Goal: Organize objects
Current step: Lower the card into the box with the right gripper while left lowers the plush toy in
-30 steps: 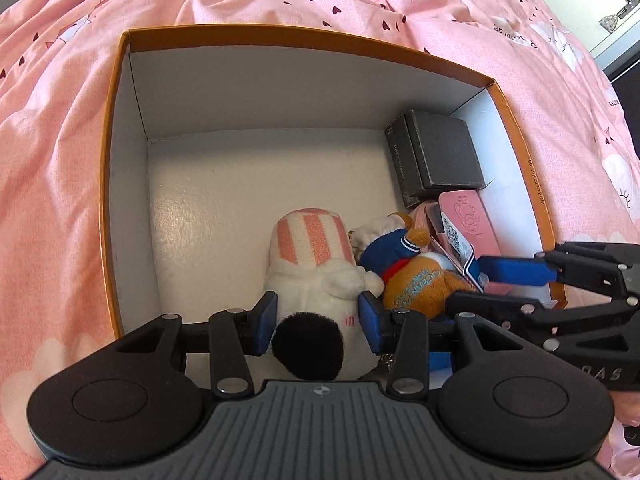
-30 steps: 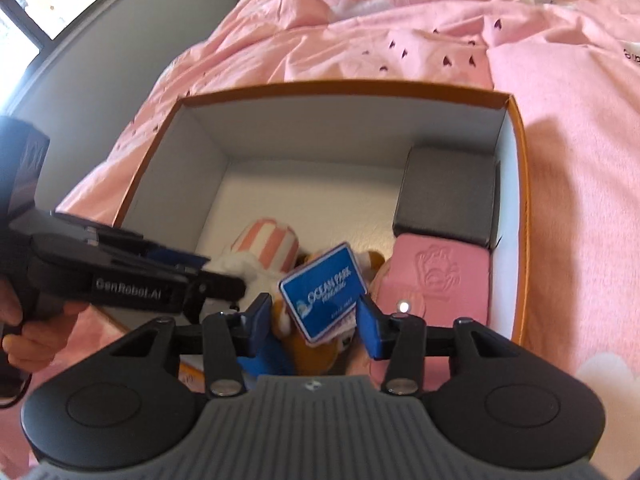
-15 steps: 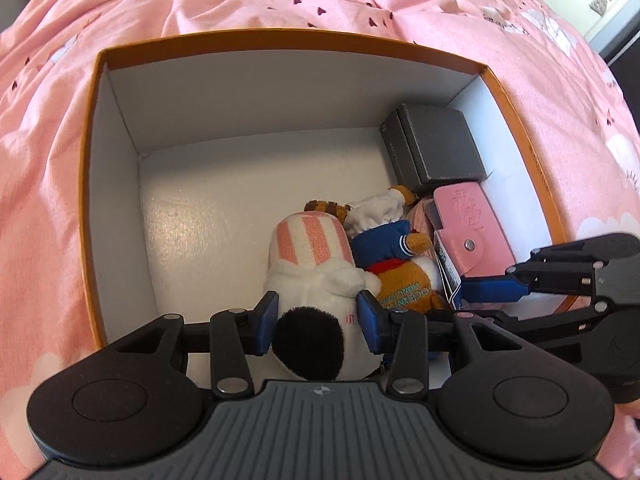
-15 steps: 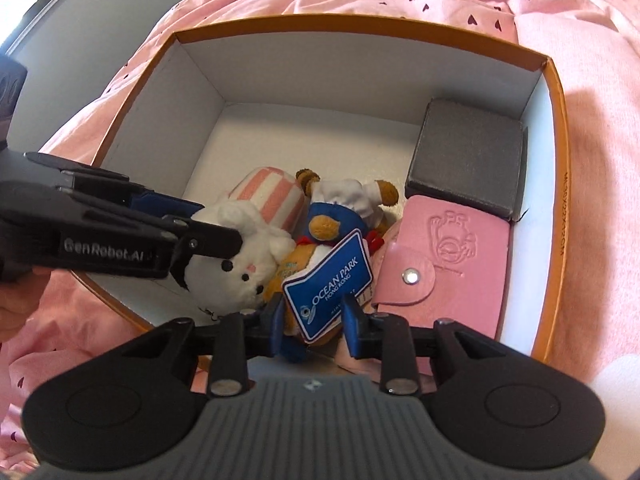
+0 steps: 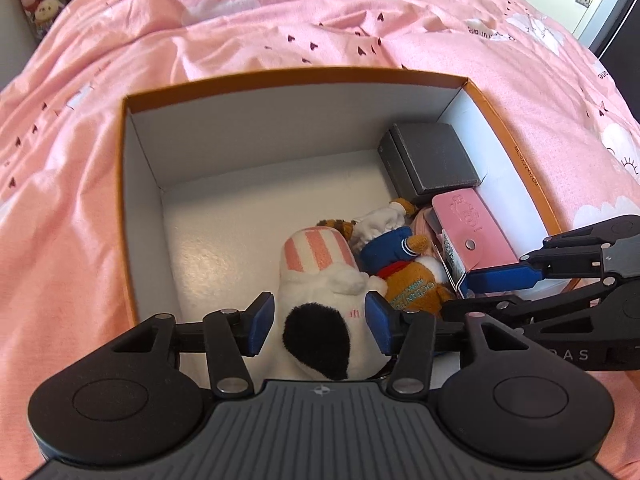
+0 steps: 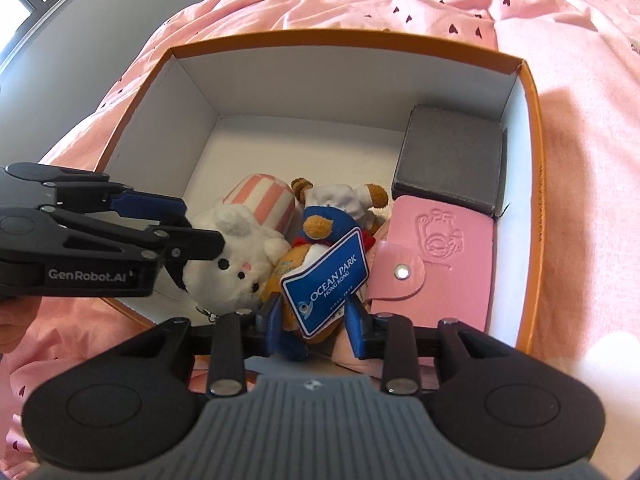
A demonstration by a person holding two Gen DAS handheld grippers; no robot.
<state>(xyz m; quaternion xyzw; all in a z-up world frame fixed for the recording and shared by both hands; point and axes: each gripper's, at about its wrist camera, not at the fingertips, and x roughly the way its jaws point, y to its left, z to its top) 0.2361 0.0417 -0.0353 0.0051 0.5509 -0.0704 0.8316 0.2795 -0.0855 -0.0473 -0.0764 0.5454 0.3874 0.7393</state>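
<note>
Pink heart-printed bedding (image 5: pixel 280 32) is lying under an orange-rimmed white cardboard box (image 5: pixel 304 128). Inside, near its front wall, the left gripper (image 5: pixel 320 322) is opening, its blue pads now a little off the white rabbit plush with a pink striped hat (image 5: pixel 320 276) that they were pinching a second ago. The right gripper (image 6: pixel 312 320) is opening around the brown sailor bear plush with a blue tag (image 6: pixel 324 272); whether its pads are touching is unclear. Beside them are lying a pink snap wallet (image 6: pixel 436 256) and a grey square box (image 6: pixel 452 160), the bear's lower body hidden.
</note>
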